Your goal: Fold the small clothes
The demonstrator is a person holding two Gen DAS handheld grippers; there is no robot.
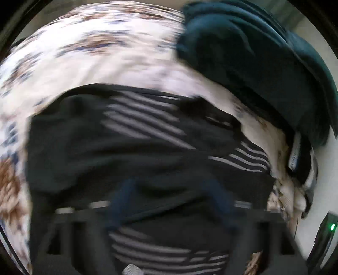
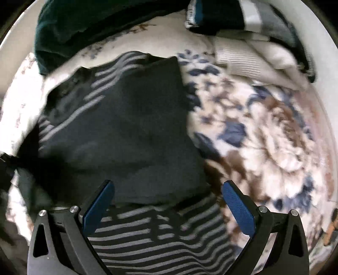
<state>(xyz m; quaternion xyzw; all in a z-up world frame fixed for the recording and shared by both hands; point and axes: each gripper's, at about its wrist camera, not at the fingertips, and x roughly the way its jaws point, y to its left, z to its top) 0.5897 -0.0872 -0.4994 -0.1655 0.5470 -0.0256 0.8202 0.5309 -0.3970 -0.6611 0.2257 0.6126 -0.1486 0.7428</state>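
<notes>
Right wrist view gives us the sharper look: the right gripper (image 2: 166,190) has its 2 blue-padded fingers (image 2: 99,207) spread wide, with nothing between the pads. Below them lies the black garment with grey stripes (image 2: 126,131), folded over on itself so that a plain dark panel fills the middle and a striped layer shows at 6 o'clock, under and between the fingers. We cannot tell whether the pads touch the cloth.

The garment rests on a cream bedspread printed with blue and brown flowers (image 2: 264,131), which spreads from the centre out to 3 o'clock. At 11 o'clock a dark teal fleece cloth (image 2: 69,31) lies bunched just beside the garment's far edge. At 1 o'clock sits a heap of other clothes: a ribbed cream piece (image 2: 238,59) and, behind it, a dark item with a pale band (image 2: 251,17).

Left wrist view is heavily blurred. We see the left gripper (image 1: 171,194) only as 2 dark blue smears low in the frame, standing well apart, so its fingers are wide open; nothing is gripped that we can make out. The same striped black garment fills the centre and runs down to 6 o'clock beneath the fingers. The flowered bedspread arcs from 9 o'clock to 12 o'clock, and the teal fleece cloth sits at 1 o'clock. At 4 o'clock a dark device with a small green light (image 1: 332,227) shows at the edge.
</notes>
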